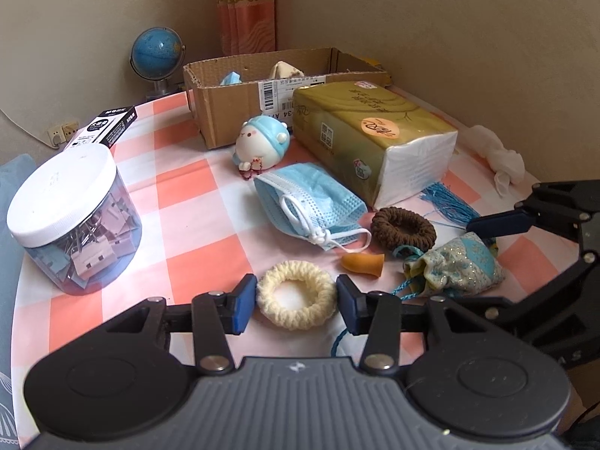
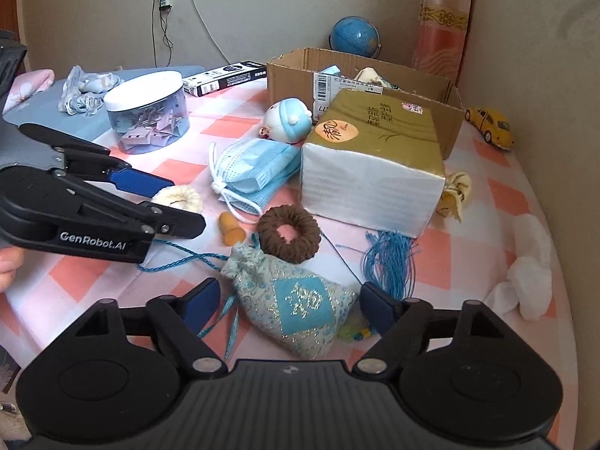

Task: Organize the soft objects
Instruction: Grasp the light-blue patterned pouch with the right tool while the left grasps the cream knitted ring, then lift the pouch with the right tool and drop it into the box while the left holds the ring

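A cream knitted hair ring (image 1: 296,294) lies on the checked cloth between the pads of my left gripper (image 1: 296,300); the pads sit at its sides, open. My right gripper (image 2: 288,305) is open around a blue brocade pouch (image 2: 300,303), also in the left wrist view (image 1: 455,266). A brown scrunchie (image 1: 403,228) (image 2: 288,234), a blue face mask (image 1: 311,202) (image 2: 251,168), an orange earplug (image 1: 362,264) (image 2: 230,228) and a plush toy (image 1: 262,140) (image 2: 288,118) lie nearby. The cardboard box (image 1: 232,112) (image 2: 446,97) stands behind and holds soft items.
A gold tissue pack (image 1: 371,135) (image 2: 371,165) lies in front of the box. A jar of clips (image 1: 71,217) (image 2: 148,110) stands left. A globe (image 1: 157,52), a black box (image 1: 107,127), white tissue (image 2: 532,266), blue tassel (image 2: 390,262) and yellow toy car (image 2: 491,125) sit around.
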### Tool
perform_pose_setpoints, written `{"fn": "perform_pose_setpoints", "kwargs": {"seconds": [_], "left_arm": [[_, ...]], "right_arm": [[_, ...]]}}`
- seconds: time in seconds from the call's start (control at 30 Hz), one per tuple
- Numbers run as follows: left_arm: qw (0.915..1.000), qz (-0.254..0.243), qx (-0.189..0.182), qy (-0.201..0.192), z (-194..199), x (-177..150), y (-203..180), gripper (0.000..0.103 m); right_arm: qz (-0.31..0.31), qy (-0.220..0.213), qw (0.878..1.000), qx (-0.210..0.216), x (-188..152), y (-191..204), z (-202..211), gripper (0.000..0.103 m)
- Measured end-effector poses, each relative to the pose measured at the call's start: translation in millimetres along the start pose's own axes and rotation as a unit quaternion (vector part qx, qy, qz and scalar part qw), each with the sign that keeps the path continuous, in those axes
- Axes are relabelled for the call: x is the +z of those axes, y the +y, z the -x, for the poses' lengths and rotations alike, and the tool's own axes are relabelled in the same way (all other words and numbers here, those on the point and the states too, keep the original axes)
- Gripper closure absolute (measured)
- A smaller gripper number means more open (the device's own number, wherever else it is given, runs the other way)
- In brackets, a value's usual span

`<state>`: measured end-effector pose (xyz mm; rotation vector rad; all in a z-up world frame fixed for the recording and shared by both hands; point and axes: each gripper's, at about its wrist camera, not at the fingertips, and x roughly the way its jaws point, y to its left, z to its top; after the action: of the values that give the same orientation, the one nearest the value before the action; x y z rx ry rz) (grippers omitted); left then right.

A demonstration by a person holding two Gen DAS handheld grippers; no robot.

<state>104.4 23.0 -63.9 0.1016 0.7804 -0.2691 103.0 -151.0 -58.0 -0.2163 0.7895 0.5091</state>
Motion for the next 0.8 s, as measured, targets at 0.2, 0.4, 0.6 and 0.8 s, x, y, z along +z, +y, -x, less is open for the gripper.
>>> {"fn": "perform_pose_setpoints", "kwargs": {"seconds": [0.2,0.4,0.6,0.8], "left_arm": [[1.0,-0.007,-0.001,-0.001,2,-2,0,0.059],[0.9988,-0.044,-0.017,0.013,6,2,-1,0.064],[0.9967,-0.068,-0.035,0.028,16,6,-1,0.065],[0.9931,-0.101,-0.045,0.039,33,11,0,0.065]], "right_arm": [[-0.005,0.0,1.0,-0.007,2,-4,1,0.04],[-0.002,0.005,1.0,-0.008,5,-9,7,0.049],[0.013,0.0,1.0,-0.011,8,-11,21,0.05],[0.03,-0.011,0.999,-0.014,20,-15,40,0.05]]}}
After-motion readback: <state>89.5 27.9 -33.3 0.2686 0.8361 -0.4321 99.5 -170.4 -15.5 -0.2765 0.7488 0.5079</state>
